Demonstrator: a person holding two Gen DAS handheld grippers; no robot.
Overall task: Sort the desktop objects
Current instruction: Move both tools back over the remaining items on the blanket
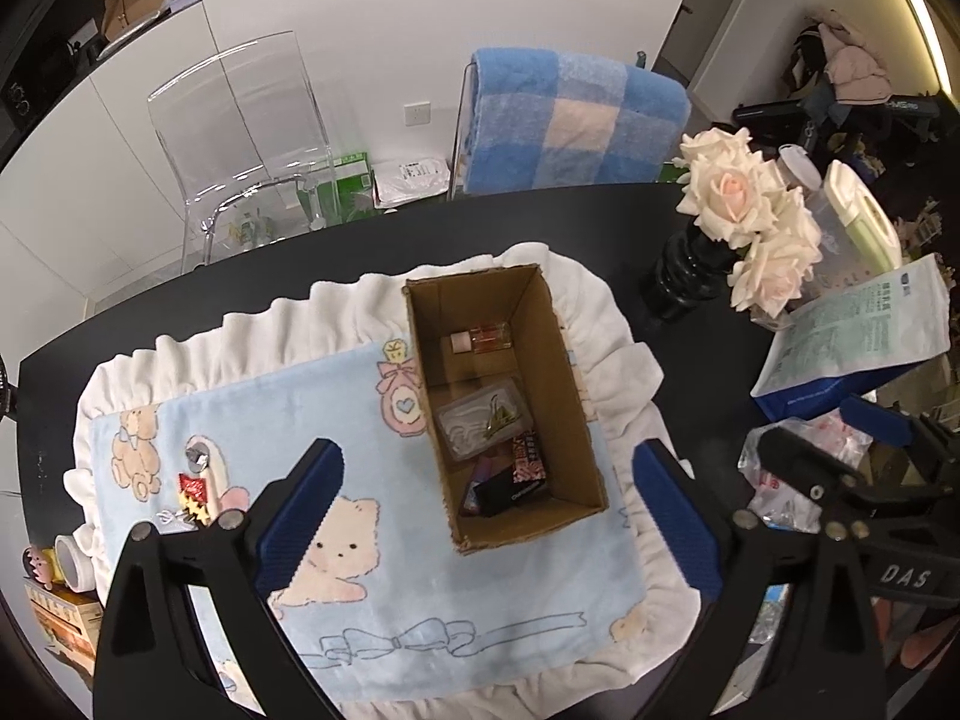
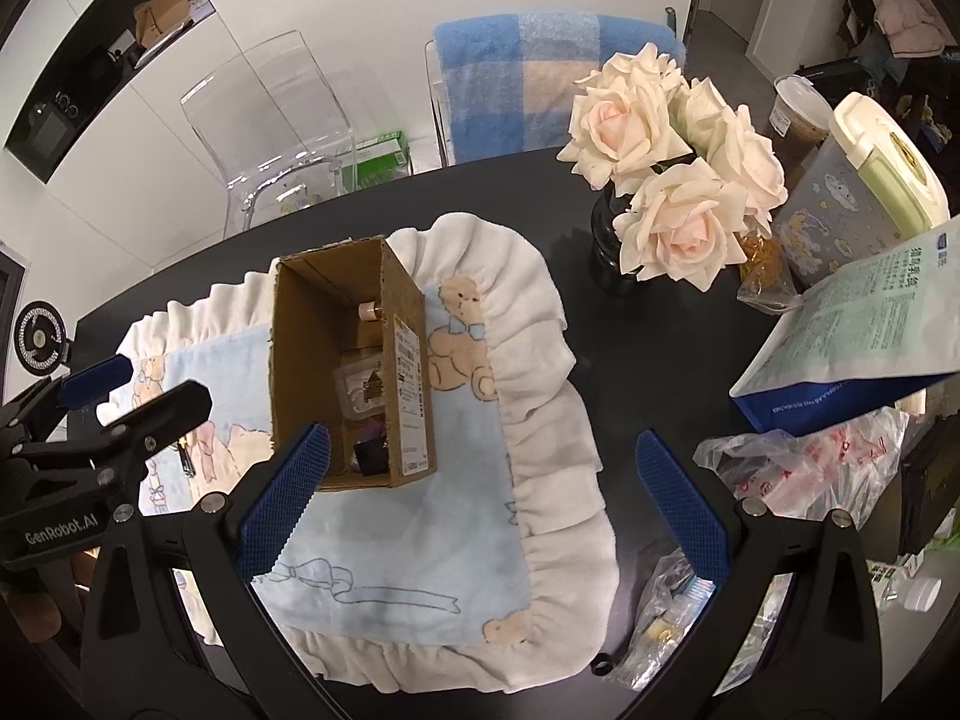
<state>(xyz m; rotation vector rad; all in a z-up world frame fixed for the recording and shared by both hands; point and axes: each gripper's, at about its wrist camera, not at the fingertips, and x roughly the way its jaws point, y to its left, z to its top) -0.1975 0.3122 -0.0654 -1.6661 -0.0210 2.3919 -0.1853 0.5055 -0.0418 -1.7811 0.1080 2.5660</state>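
Where the box point(image 2: 336, 372) wall blocks, contents hide.

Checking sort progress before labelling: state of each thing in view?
cardboard box: upright, open top, partly filled
small bottle: lying in box
clear plastic case: in box
dark packets: in box
small trinkets: on blanket, unsorted
left gripper: open, empty
right gripper: open, empty
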